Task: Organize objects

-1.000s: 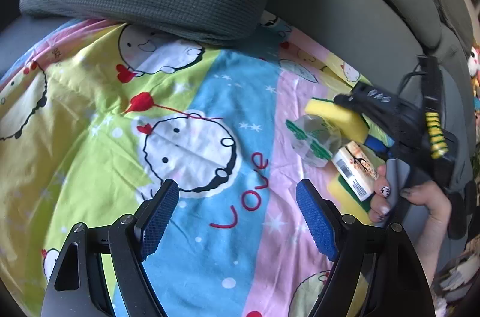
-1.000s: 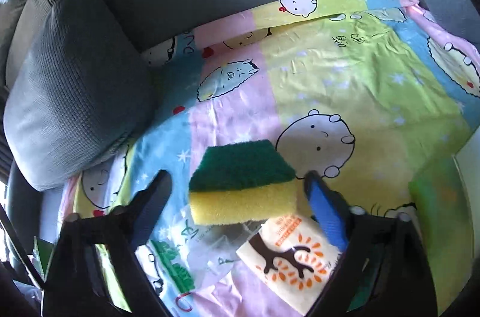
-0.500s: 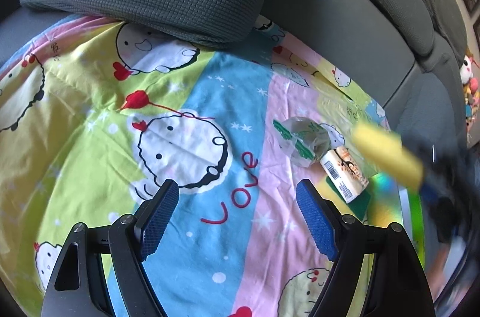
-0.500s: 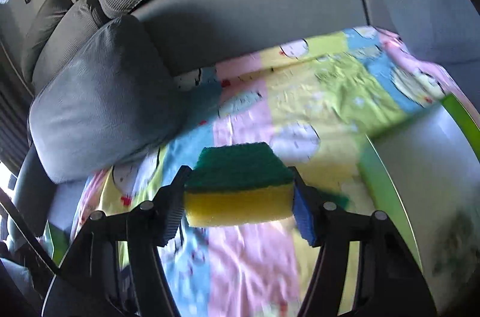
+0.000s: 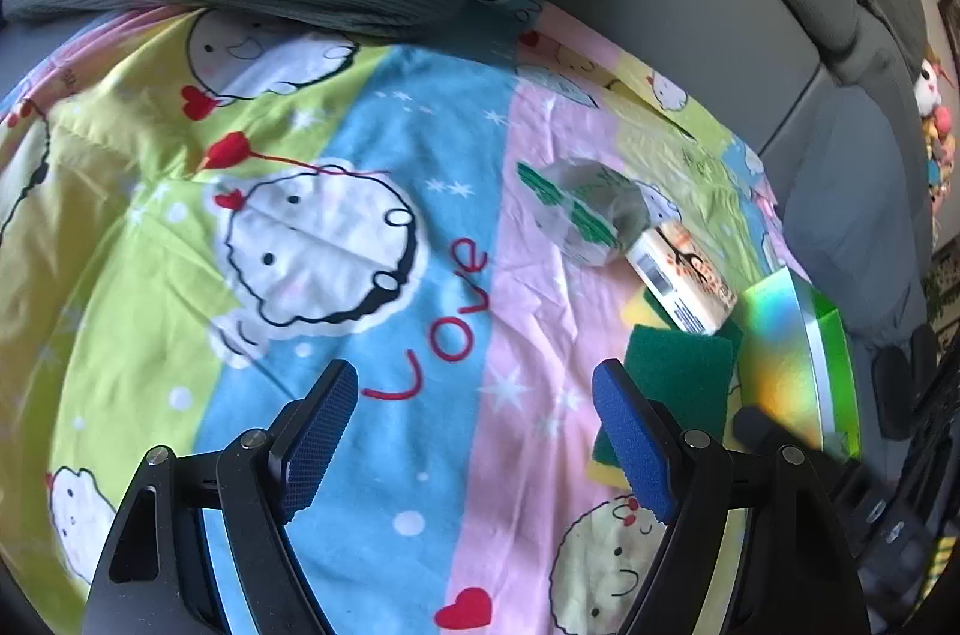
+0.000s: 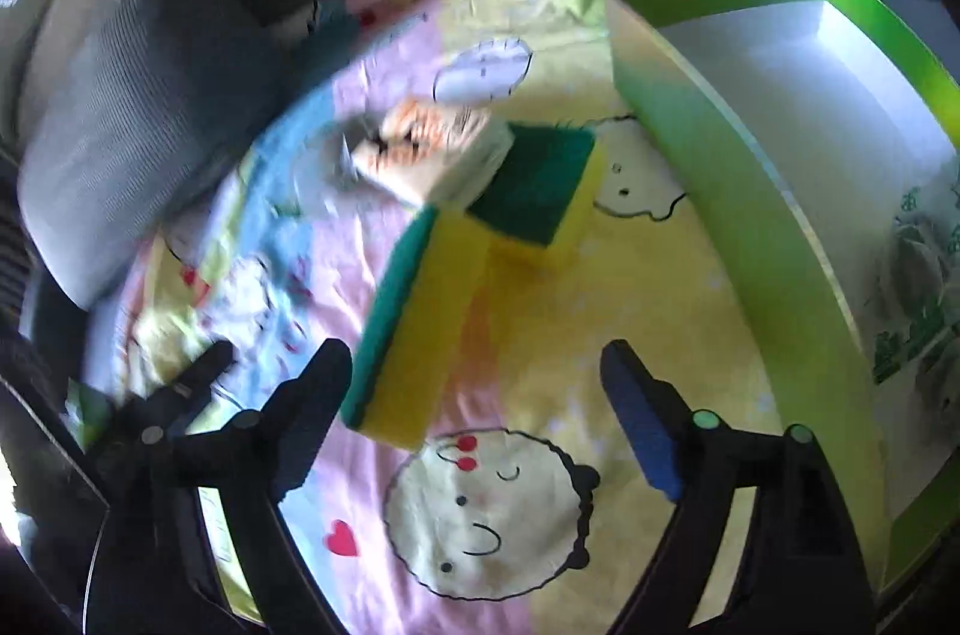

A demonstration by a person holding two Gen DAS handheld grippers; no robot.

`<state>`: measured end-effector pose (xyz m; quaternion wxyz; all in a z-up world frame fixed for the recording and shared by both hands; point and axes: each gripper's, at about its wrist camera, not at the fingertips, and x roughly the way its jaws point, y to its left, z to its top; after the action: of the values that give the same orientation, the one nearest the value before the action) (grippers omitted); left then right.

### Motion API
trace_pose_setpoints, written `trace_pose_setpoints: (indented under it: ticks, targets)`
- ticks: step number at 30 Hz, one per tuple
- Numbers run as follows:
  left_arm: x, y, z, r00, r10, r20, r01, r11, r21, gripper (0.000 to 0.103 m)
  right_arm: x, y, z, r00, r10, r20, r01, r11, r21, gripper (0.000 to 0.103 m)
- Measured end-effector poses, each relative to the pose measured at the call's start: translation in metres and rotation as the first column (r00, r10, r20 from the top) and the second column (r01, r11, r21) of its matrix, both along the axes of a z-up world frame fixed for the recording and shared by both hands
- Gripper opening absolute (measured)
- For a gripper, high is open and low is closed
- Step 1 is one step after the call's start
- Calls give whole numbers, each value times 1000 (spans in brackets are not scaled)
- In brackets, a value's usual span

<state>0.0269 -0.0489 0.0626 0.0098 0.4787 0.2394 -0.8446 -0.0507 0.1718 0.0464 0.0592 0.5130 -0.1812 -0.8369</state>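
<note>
**Yellow sponge let go short of the box**

Grey cushion on the left, then the left gripper, released and empty over the cartoon sheet. Centre: the yellow-and-green sponge, clamped a moment ago, now tumbles free against a second sponge as the right gripper is opening, nothing pressed between its pads. Right: the green box, one wrapped item inside. The sponge missed it, so it likely needs regrasping.

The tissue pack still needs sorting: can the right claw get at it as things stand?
Probably yes. The tissue pack lies uncovered ahead of the opening, empty right claw; only the tilted loose sponge sits partly between them, so it may need skirting.
</note>
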Motion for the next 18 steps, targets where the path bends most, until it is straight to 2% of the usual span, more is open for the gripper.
trace_pose_setpoints:
  ticks: [3,6,8,10,15,18]
  targets:
    - [-4,11,-4,999,-43,3,43,998,39,81,1,12,3,998,-54,-27,53,998,-38,83]
    - [-8,26,-8,994,-110,-1,110,989,103,81,1,15,4,997,-72,-28,68,990,-119,66]
    - [-10,40,-10,988,-157,-4,156,979,128,81,-2,18,2,996,-86,-24,81,981,-176,47]
    - [-12,51,-11,981,-196,-11,195,970,142,81,-4,19,-4,995,-98,-7,95,976,-198,41]
    - [-18,71,-19,968,-252,12,249,961,118,79,-10,20,-16,995,-88,45,96,965,-246,43]
    - [-22,77,-24,959,-282,31,277,954,113,67,-12,19,-19,995,-86,52,97,959,-268,43]
